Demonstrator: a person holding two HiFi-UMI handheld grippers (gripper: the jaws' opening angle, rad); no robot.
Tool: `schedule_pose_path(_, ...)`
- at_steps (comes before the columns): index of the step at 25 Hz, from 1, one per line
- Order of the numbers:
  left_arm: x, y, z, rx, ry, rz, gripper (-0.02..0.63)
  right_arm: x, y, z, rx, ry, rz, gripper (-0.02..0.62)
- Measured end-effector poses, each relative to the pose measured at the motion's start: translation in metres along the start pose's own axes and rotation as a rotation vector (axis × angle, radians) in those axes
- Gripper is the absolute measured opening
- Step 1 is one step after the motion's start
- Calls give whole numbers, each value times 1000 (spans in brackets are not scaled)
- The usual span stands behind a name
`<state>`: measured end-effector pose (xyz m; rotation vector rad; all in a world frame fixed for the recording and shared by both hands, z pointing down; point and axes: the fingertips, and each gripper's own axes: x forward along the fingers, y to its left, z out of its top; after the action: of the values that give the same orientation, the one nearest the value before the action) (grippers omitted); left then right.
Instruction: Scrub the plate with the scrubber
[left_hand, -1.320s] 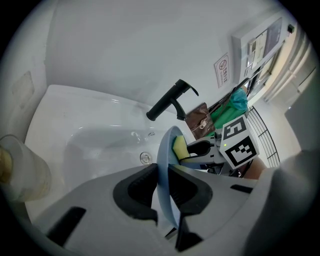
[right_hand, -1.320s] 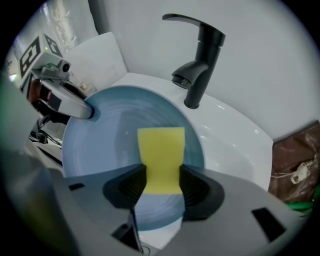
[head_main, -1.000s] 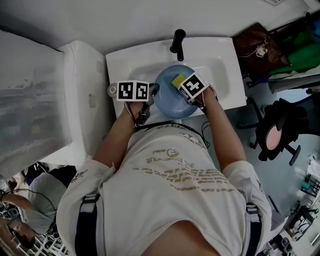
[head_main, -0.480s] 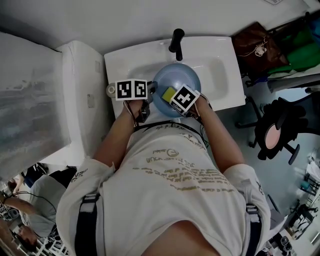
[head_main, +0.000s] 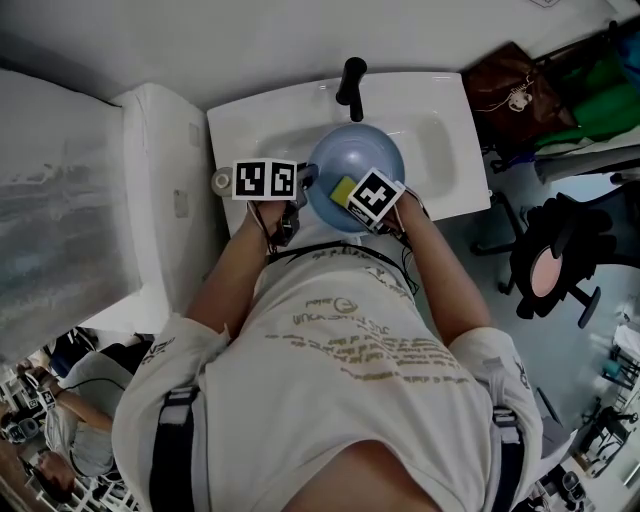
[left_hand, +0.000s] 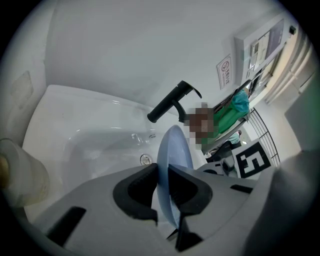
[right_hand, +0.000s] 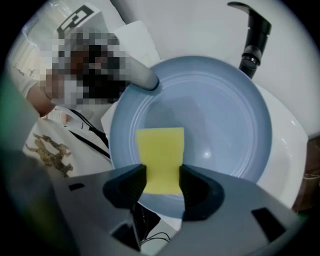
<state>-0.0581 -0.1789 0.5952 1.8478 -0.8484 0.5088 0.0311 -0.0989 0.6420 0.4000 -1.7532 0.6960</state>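
Right gripper (right_hand: 161, 186) squeezes the yellow scrubber (right_hand: 160, 150) between its jaws, pressed flat on the blue plate (right_hand: 215, 115) just in front. Left gripper (left_hand: 162, 186) pinches the plate's rim tight, with the white sink (left_hand: 75, 135) beyond it.

The right gripper (right_hand: 162, 176) has drawn the yellow rectangular sponge scrubber (head_main: 343, 187) across the round pale-blue plate (head_main: 358, 150). A second ago the scrubber sat on the plate's far part, close to the black tap (head_main: 351, 82). Now it lies low on the plate's left side, toward the near edge of the white sink (head_main: 445, 120). Over the last half second it has crept a touch to the right. The plate itself has edged slightly toward the sink's back edge. At the lower left, a person (head_main: 75, 425) in the background has shifted.
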Motion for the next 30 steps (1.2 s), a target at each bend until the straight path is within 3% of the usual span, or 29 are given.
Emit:
schedule_pose_path(14,-9,-4,-4,20,1,2,57,-17,-90,-17,130,18,-178,210)
schedule_pose_path(22,-10,8,-11,-56,-22,39,57,-4,-60,-28,95,51,-123,210)
schedule_pose_path(30,-12,22,-10,-111,-45,63,57,10,9,-25,-29,50,-18,209)
